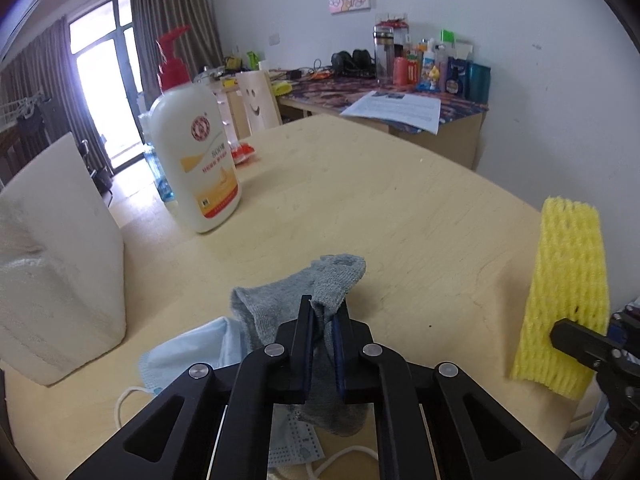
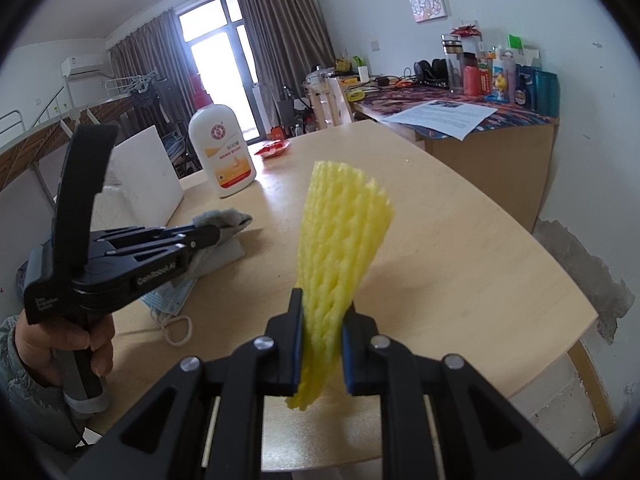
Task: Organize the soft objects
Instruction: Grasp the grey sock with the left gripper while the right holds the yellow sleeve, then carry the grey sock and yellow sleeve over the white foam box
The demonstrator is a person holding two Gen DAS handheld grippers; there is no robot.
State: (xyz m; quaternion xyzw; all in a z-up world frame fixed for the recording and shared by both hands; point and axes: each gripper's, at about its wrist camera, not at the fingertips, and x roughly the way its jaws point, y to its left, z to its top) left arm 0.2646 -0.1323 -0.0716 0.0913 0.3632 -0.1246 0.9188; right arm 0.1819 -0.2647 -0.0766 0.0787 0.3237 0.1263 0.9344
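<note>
While my left gripper [image 1: 323,312] is clamped on the grey sock [image 1: 280,304] just above the table [image 1: 400,208], over a mask [image 1: 192,354], my right gripper [image 2: 322,312] pinches the yellow foam net [image 2: 340,232], held upright.

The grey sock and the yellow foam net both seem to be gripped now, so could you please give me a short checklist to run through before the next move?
1. Left gripper shut on the grey sock: ok, cloth is pinched between the jaws.
2. Right gripper shut on the yellow foam net: ok, the net stands up from the jaws.
3. Sock free of the blue face mask: cannot tell, the sock lies over it.
4. Lotion bottle upright and apart from both grippers: ok.
5. White foam block clear of the sock: ok, a gap shows.
6. Destination for the soft things: cannot tell, no container in view.
</note>
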